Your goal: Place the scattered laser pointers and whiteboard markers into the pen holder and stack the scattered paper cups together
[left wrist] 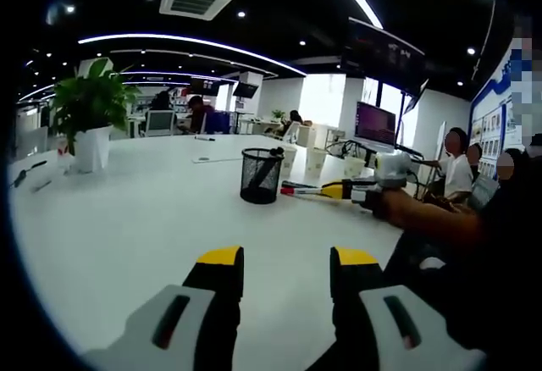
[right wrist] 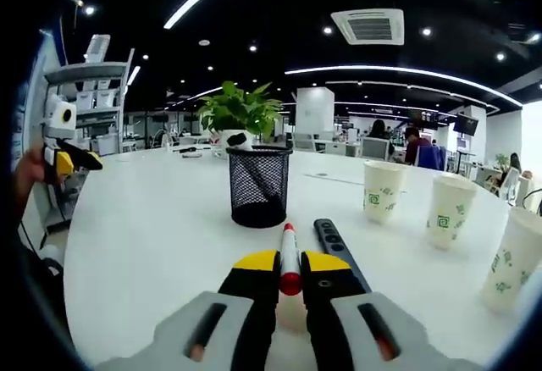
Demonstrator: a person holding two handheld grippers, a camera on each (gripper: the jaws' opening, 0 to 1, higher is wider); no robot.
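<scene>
A black mesh pen holder (left wrist: 261,174) (right wrist: 259,186) stands upright on the white table (left wrist: 127,227) (right wrist: 144,218), with a dark item leaning inside it. My right gripper (right wrist: 290,263) (left wrist: 349,191) is shut on a white marker with a red cap (right wrist: 289,248) (left wrist: 296,191), whose tip points at the holder from just short of it. A black laser pointer (right wrist: 334,240) lies on the table beside the right jaw. Three white paper cups (right wrist: 383,190) (right wrist: 449,210) (right wrist: 514,257) stand apart to the right. My left gripper (left wrist: 288,261) (right wrist: 69,155) is open and holds nothing, well back from the holder.
A potted green plant (left wrist: 89,117) (right wrist: 241,108) stands beyond the holder. The cups (left wrist: 315,161) stand behind the holder in the left gripper view. Papers and small items lie far across the table. People sit at the table's right edge (left wrist: 457,168) and at desks behind.
</scene>
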